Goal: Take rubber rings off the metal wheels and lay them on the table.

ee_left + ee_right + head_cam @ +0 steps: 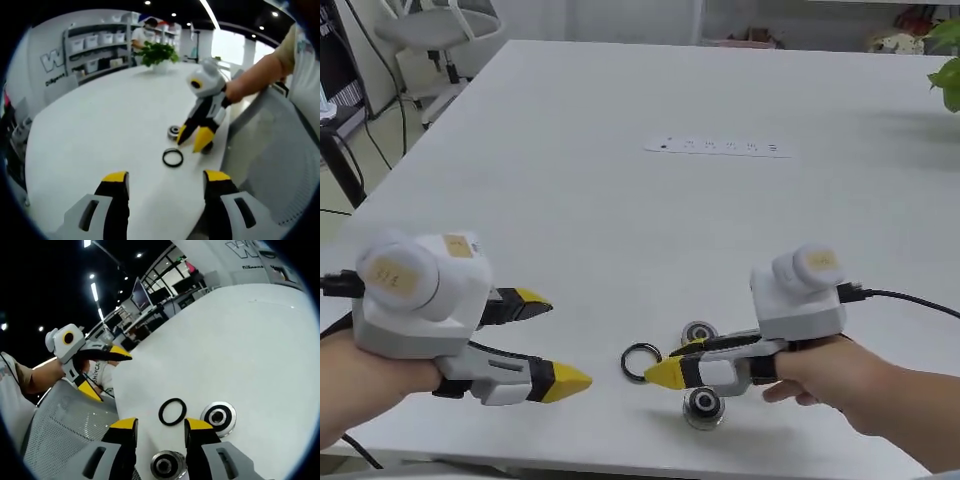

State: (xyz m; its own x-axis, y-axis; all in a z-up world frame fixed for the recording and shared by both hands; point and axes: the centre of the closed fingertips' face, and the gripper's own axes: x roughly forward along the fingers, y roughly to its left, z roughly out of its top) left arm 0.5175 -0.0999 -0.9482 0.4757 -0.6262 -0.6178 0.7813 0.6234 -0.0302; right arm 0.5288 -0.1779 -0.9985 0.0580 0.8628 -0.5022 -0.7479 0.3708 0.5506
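A loose black rubber ring lies flat on the white table. Two small metal wheels rest close by: one just behind my right gripper, the other nearer the table's front edge. My right gripper hovers open between the wheels, its yellow tips just right of the ring, nothing in them. My left gripper is open and empty, a short way left of the ring and pointing at it.
A white power strip lies mid-table, farther back. A green plant stands at the far right corner. The table's front edge runs just below both grippers. An office chair stands beyond the far left corner.
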